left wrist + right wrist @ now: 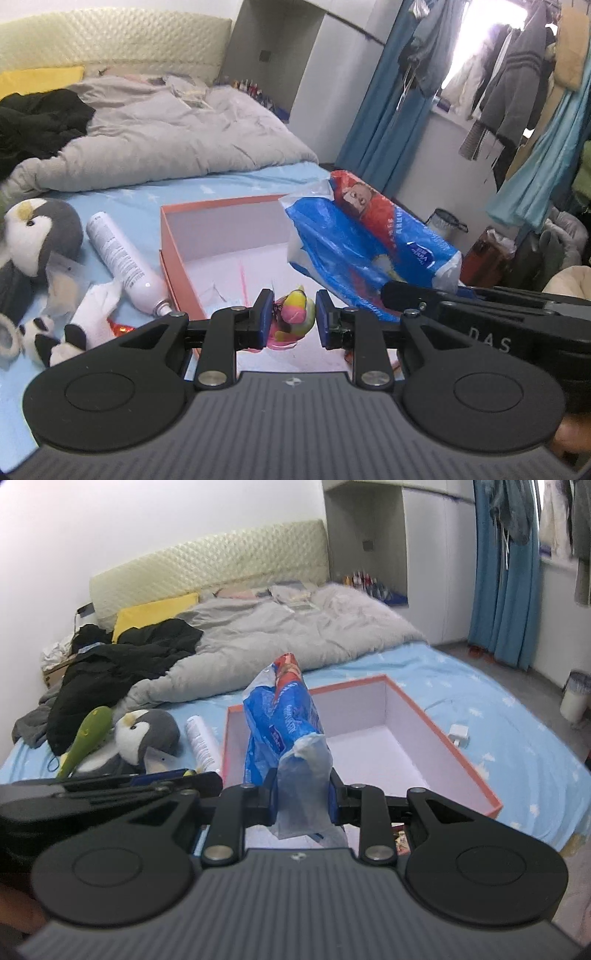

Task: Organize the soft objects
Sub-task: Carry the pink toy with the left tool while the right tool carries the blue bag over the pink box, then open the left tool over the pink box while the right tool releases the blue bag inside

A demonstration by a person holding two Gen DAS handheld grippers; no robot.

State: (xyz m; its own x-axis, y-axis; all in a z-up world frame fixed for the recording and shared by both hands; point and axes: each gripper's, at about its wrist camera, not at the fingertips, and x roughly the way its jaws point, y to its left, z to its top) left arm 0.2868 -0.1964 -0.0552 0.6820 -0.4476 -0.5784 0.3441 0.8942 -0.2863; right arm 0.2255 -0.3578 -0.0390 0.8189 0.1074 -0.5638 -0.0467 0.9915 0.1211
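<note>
My left gripper (292, 318) is shut on a small pink-and-yellow plush toy (295, 315), held over the near end of the open orange box (173, 258). My right gripper (302, 800) is shut on the clear end of a blue-and-red plastic pack (284, 716), which sticks up over the box (443, 720); the same pack (369, 240) hangs at the right in the left wrist view. A grey penguin plush (37, 236) (147, 734), a white spray can (122, 258) (201, 744) and a black-and-white plush (66, 332) lie on the blue sheet left of the box.
A green plush (88, 734) lies by the penguin. A grey duvet (280, 635) and black clothes (122, 661) cover the far bed. A white charger (459, 736) lies right of the box. Blue curtains (509, 572), hanging clothes (517, 81) and a bin (574, 694) stand beyond the bed's right edge.
</note>
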